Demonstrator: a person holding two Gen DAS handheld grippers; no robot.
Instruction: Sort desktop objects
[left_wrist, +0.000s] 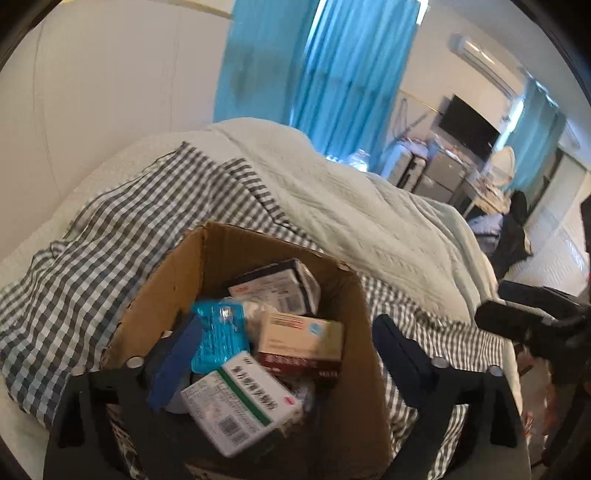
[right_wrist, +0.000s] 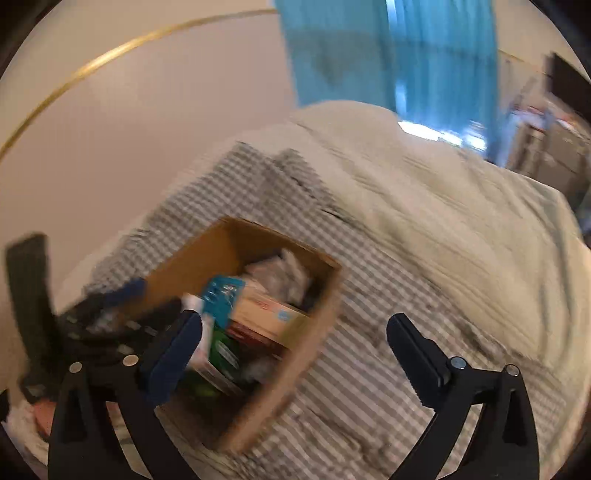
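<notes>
We're looking down into the cardboard box (left_wrist: 177, 295) that sits on the checked bedsheet (left_wrist: 110, 229), and it's already well stocked. Nearest us lies a white medicine box with a green stripe (left_wrist: 240, 410), tilted, barcode showing. Just behind it is a cream and red carton (left_wrist: 299, 343), leaning on the box's right-hand wall, and beyond that a grey and white pack (left_wrist: 280, 284) sits at the far corner. A blue foil packet (left_wrist: 219, 336) lies squeezed between them on the left.

Our left gripper (left_wrist: 284, 354) hangs over the box with its fingers spread wide, one blue-padded finger (left_wrist: 173, 362) inside the box's outline, the other outside the right wall over the sheet; nothing is pinched between them.

From the right wrist view, which is blurred, our right gripper (right_wrist: 295, 347) is likewise released and empty, jaws far apart, one over the box's near side, the other over the sheet. The same cardboard box (right_wrist: 295, 354) shows there, with the left tool's dark body (right_wrist: 92, 325) at its left side.

A pale green quilt (left_wrist: 369, 206) is heaped on the bed behind, with blue curtains (left_wrist: 332, 74) beyond
</notes>
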